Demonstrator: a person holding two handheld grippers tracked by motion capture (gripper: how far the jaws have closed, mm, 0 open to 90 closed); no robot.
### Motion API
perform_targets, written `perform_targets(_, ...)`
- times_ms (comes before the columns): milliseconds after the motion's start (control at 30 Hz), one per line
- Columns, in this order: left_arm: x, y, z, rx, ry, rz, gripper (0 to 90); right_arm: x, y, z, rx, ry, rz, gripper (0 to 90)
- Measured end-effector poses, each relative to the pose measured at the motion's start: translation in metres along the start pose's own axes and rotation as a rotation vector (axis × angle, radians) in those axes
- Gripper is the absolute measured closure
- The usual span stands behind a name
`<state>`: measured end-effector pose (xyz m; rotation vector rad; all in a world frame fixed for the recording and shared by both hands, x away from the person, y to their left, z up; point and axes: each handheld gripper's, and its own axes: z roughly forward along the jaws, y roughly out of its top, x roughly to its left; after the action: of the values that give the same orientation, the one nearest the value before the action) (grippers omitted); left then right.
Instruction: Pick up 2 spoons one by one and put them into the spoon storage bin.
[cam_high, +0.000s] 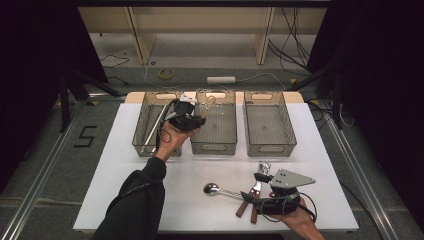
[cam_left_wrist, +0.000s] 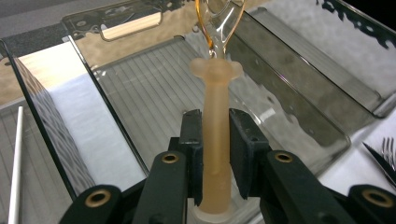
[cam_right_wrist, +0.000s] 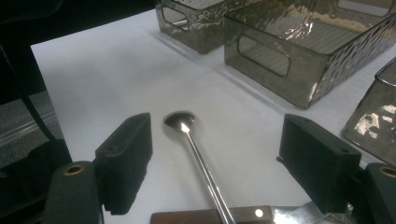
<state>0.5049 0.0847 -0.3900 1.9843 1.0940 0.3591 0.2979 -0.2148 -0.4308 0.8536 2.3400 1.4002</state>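
My left gripper (cam_high: 192, 119) (cam_left_wrist: 215, 126) is shut on the pale orange handle of a translucent plastic utensil (cam_left_wrist: 215, 140) (cam_high: 209, 103). It holds the utensil above the middle bin (cam_high: 215, 146) (cam_left_wrist: 299, 102), with the looped amber head pointing toward the bin's far end. My right gripper (cam_high: 252, 186) (cam_right_wrist: 217, 133) rests open low over the table at the front right. The bowl of a metal spoon (cam_high: 212, 188) (cam_right_wrist: 180, 121) lies between and just ahead of its jaws, untouched. The spoon's handle runs back under the gripper.
Three smoky clear bins stand in a row at the table's far edge: a left bin (cam_high: 145, 142) holding a long pale rod (cam_left_wrist: 15, 163), the middle one, and a right bin (cam_high: 267, 147). Wooden-handled knives (cam_high: 245, 206) (cam_right_wrist: 210, 217) and a fork (cam_high: 263, 167) lie by my right gripper.
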Motion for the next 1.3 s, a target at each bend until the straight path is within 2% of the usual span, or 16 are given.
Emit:
perform_targets(233,0.006,0.000,0.008,0.006,0.017,-0.027,75.2,0.000,0.000,0.000,0.001,0.003,0.003,26.6)
perform_targets(300,0.006,0.000,0.010,0.006,0.010,-0.043,75.2,0.000,0.000,0.000,0.001,0.004,0.002,26.5)
perform_targets(633,0.003,-0.002,0.019,0.020,0.020,-0.056,73.6,0.000,0.000,0.000,0.000,0.005,0.003,26.5)
perform_targets(733,0.003,-0.003,0.019,0.027,0.022,-0.063,66.7,0.000,0.000,0.000,0.000,0.005,0.004,26.6)
perform_targets(800,0.004,-0.002,0.017,0.027,0.020,-0.083,59.1,0.000,0.000,0.000,0.001,0.005,0.003,26.5)
perform_targets(900,0.003,-0.002,0.010,0.032,0.004,-0.076,49.6,0.000,0.000,0.000,0.001,0.005,0.004,26.5)
perform_targets(1067,0.000,-0.008,-0.015,-0.002,-0.027,-0.074,38.7,0.000,0.000,0.000,0.002,0.005,0.006,26.6)
perform_targets(1300,-0.002,-0.027,-0.051,-0.032,-0.066,-0.029,31.3,0.001,0.001,0.003,0.014,0.009,0.003,26.6)
